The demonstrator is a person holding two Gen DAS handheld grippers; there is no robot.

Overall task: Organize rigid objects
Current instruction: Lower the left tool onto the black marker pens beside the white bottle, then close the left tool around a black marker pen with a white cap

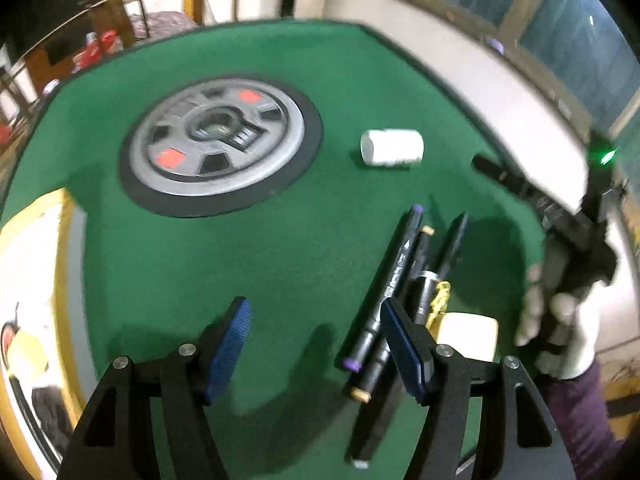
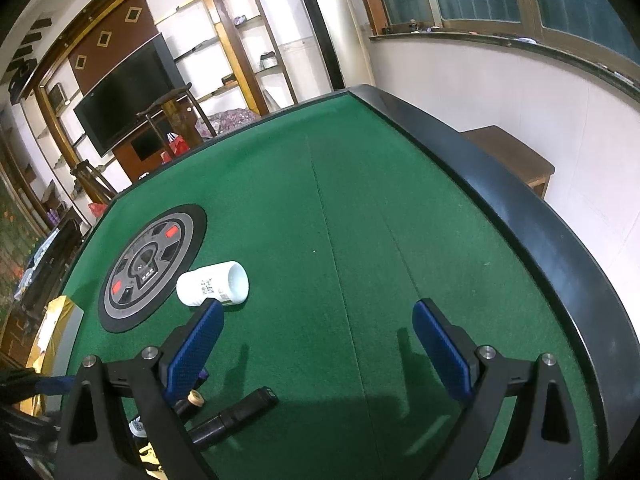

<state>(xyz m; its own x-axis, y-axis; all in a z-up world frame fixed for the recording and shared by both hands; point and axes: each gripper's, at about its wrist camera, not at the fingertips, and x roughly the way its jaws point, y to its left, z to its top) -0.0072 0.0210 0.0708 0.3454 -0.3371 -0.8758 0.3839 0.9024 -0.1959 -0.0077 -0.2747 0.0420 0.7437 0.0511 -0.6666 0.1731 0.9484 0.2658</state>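
Several dark pens and markers [image 1: 394,280] lie side by side on the green felt table [image 1: 280,64], with a small cream block [image 1: 468,334] at their right. A white bottle [image 1: 392,147] lies on its side beyond them; it also shows in the right wrist view [image 2: 212,284]. My left gripper [image 1: 316,344] is open and empty above the felt, its right finger over the pens. My right gripper [image 2: 318,346] is open and empty over bare felt; pen ends [image 2: 236,412] lie by its left finger. In the left wrist view the right gripper body [image 1: 560,220] and the gloved hand sit at the right.
A round grey and black dial panel [image 1: 220,146] is set in the table's middle, also visible in the right wrist view [image 2: 148,268]. A white and yellow object [image 1: 36,320] lies at the left table edge. The raised black table rim [image 2: 520,208] runs along the right.
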